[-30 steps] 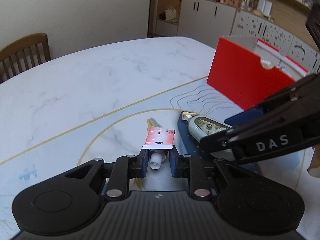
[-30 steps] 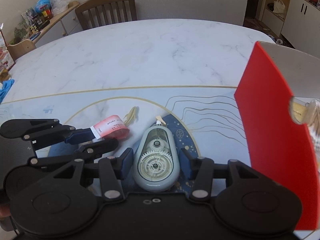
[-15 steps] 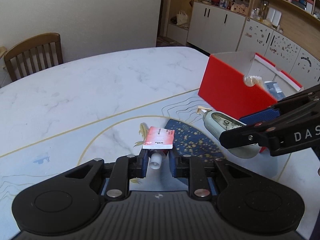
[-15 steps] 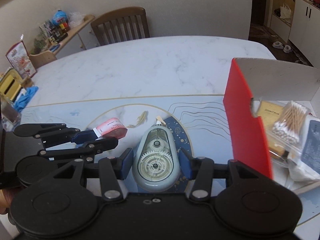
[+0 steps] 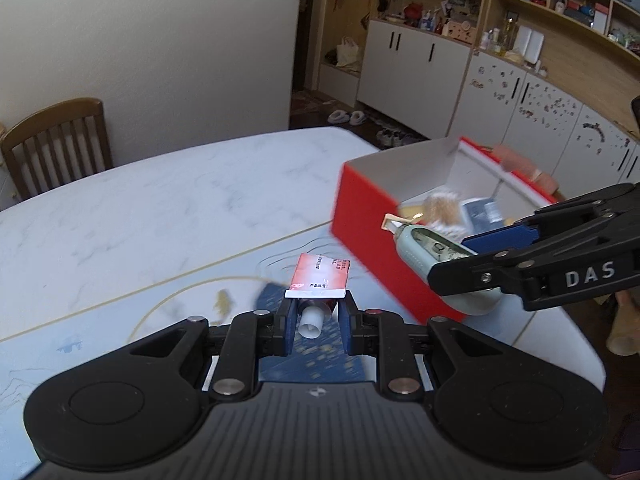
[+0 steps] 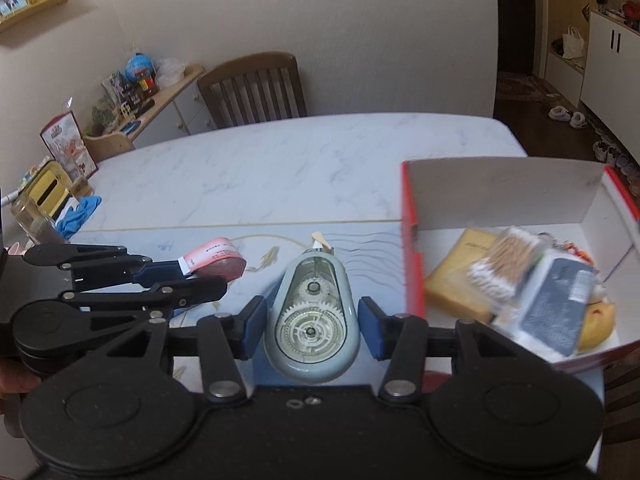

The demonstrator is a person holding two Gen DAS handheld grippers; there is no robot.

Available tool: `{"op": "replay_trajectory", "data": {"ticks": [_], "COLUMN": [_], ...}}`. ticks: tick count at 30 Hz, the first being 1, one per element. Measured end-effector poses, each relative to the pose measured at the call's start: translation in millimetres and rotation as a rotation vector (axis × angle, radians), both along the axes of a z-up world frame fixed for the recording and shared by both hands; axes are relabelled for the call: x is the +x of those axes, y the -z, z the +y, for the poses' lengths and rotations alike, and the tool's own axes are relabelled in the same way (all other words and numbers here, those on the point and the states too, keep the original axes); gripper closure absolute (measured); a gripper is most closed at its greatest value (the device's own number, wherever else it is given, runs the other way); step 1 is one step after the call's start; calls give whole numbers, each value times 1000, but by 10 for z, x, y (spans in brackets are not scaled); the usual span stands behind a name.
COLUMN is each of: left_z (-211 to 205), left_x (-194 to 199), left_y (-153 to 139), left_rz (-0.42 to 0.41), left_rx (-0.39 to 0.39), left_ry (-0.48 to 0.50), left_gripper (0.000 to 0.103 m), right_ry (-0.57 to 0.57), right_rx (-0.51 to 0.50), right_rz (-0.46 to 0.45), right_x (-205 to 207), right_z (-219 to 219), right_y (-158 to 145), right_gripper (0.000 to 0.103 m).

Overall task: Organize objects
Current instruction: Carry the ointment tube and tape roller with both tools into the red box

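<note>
The left gripper (image 5: 316, 316) is nearly closed, pinching a red tube (image 5: 319, 278) near its cap, held above the table (image 5: 160, 208). The right gripper (image 6: 312, 320) is about half open, clamping a tape dispenser (image 6: 312, 320), also in the air. Right of both, the red box (image 6: 412, 248) sits near the table's edge with cotton swabs (image 6: 504, 264) inside.

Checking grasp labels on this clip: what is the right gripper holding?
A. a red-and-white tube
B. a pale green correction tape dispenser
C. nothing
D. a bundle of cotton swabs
B: in the right wrist view the right gripper has its pads pressed on both sides of the correction tape dispenser, beside the red box.
</note>
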State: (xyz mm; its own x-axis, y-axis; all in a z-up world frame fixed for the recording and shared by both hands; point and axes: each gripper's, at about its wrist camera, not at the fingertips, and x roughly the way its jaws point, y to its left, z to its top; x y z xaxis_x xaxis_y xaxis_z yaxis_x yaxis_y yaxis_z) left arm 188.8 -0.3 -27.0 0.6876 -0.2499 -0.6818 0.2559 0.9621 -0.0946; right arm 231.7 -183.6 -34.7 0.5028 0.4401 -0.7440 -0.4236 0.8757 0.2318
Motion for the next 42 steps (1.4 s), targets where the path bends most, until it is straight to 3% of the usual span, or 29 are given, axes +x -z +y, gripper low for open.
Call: {"op": "replay_trajectory", "data": {"ticks": [8, 25, 42], "left_z": [-621, -1866, -2382], "left_x": [122, 624, 1173], "left_y": [-142, -15, 365], "left_rz": [-24, 1, 84], "left_rx": [11, 75, 117], "left_ry": [65, 196, 199], "left_gripper": [83, 83, 83], "right_ry": [53, 242, 266], "right_rx": [-2, -16, -70], "right_rz": [-29, -42, 62], "right_x": [76, 534, 1208], "right_z": [-572, -1816, -1931], "right_y": [-68, 113, 591], "right_gripper": [54, 54, 54]}}
